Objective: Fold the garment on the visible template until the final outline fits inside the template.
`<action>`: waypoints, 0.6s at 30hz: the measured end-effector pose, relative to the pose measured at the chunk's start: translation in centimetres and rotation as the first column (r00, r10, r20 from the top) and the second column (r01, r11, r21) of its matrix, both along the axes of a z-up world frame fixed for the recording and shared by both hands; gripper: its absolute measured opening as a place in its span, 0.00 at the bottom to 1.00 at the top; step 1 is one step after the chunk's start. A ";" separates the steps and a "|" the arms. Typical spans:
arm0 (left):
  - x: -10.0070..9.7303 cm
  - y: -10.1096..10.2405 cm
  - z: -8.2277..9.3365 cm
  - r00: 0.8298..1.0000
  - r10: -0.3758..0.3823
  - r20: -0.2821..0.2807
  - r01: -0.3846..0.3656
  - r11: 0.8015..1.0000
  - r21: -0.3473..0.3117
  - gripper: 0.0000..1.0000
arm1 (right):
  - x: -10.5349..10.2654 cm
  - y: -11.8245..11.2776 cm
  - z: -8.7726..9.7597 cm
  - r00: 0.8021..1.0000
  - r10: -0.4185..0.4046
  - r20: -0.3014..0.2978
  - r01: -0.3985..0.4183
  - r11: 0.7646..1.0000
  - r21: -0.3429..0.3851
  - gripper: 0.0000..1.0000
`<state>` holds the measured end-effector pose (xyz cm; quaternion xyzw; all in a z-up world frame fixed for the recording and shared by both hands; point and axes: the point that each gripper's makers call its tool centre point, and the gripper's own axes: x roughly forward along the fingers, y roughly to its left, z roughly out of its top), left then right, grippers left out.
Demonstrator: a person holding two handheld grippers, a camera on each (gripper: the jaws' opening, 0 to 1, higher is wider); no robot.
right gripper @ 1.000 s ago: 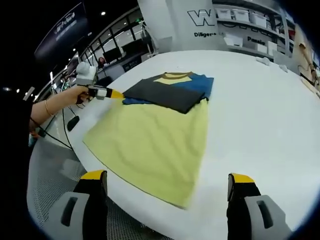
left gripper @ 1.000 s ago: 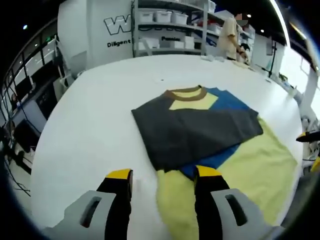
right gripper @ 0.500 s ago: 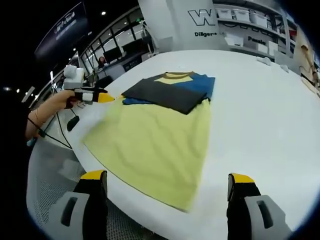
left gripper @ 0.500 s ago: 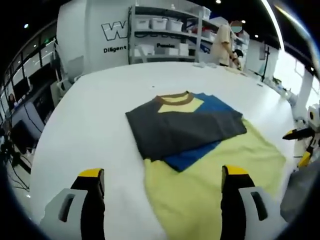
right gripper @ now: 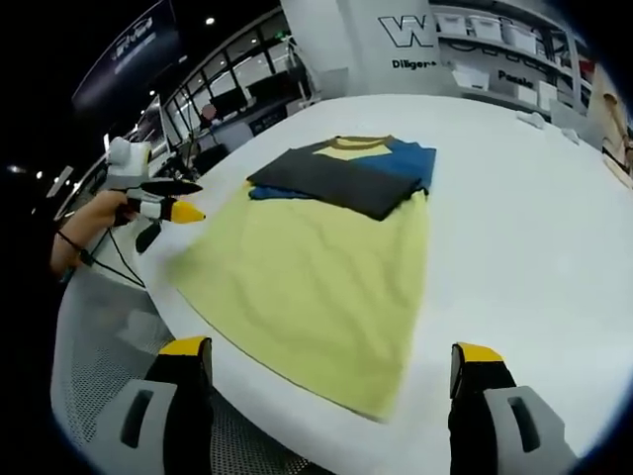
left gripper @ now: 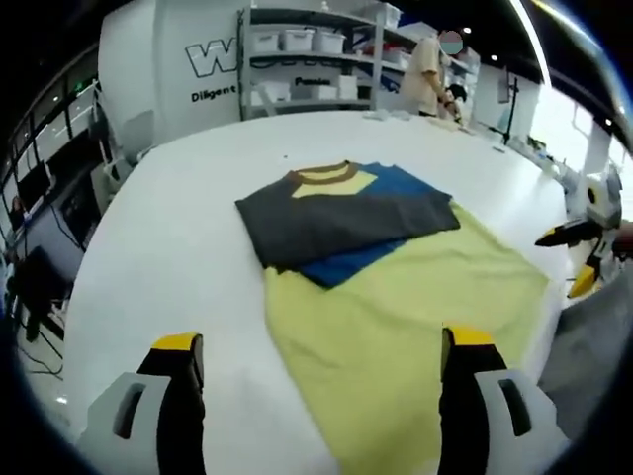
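Observation:
A garment lies on the white table, pale yellow in the body, with dark grey and blue sleeves folded across the chest below a brown collar. In the left gripper view my left gripper stands open over the garment's near corner, holding nothing. In the right gripper view the same garment spreads toward me, and my right gripper is open above its hem at the table edge. The left gripper appears at the left there, off the cloth; the right gripper shows at the right of the left gripper view.
Shelves with white bins stand behind the table, and a person is by them. A big white column with lettering rises at the back. The table edge drops to a mesh floor on the near side.
My left gripper opened from a narrow gap to wide and backed away from the folded sleeves, off the garment's edge. The right gripper stayed open, its view shifting slightly.

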<state>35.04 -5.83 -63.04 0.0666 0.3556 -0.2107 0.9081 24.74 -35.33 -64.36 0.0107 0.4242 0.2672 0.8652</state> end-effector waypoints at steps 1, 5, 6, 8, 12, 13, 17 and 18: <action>-0.6 0.0 -0.1 1.000 -0.009 -0.010 0.009 1.000 0.005 0.95 | 0.0 0.0 0.0 1.000 0.002 -0.001 -0.002 1.000 0.000 0.99; -2.2 -0.2 -0.1 0.999 -0.023 -0.027 0.023 1.000 0.000 0.94 | -0.2 0.2 -0.1 1.000 0.007 -0.006 -0.007 1.000 -0.003 0.99; -2.5 -0.3 -0.2 0.999 -0.032 -0.033 0.032 0.999 -0.005 0.94 | -0.2 0.2 -0.2 1.000 0.007 -0.006 -0.007 1.000 -0.004 0.99; -3.3 -0.4 -0.5 0.998 -0.034 -0.058 0.034 0.999 -0.011 0.93 | -0.3 0.2 -0.3 1.000 0.009 -0.008 -0.009 1.000 -0.005 0.99; -4.6 -0.5 -1.0 0.995 -0.049 -0.081 0.049 0.999 0.001 0.91 | -0.2 0.2 -0.3 1.000 0.003 -0.005 -0.003 1.000 -0.011 0.99; -4.9 -0.5 -1.1 0.995 -0.052 -0.085 0.052 0.999 0.005 0.90 | -0.2 0.1 -0.4 1.000 -0.001 -0.003 0.001 1.000 -0.014 0.99; -5.9 -0.2 -1.3 0.994 -0.040 -0.105 0.041 0.999 0.007 0.88 | -0.2 -0.2 -0.5 1.000 -0.018 -0.004 0.018 1.000 -0.020 0.96; -6.0 -0.1 -1.3 0.994 -0.041 -0.106 0.042 0.999 0.008 0.87 | -0.3 -0.2 -0.6 1.000 -0.018 -0.006 0.018 1.000 -0.023 0.96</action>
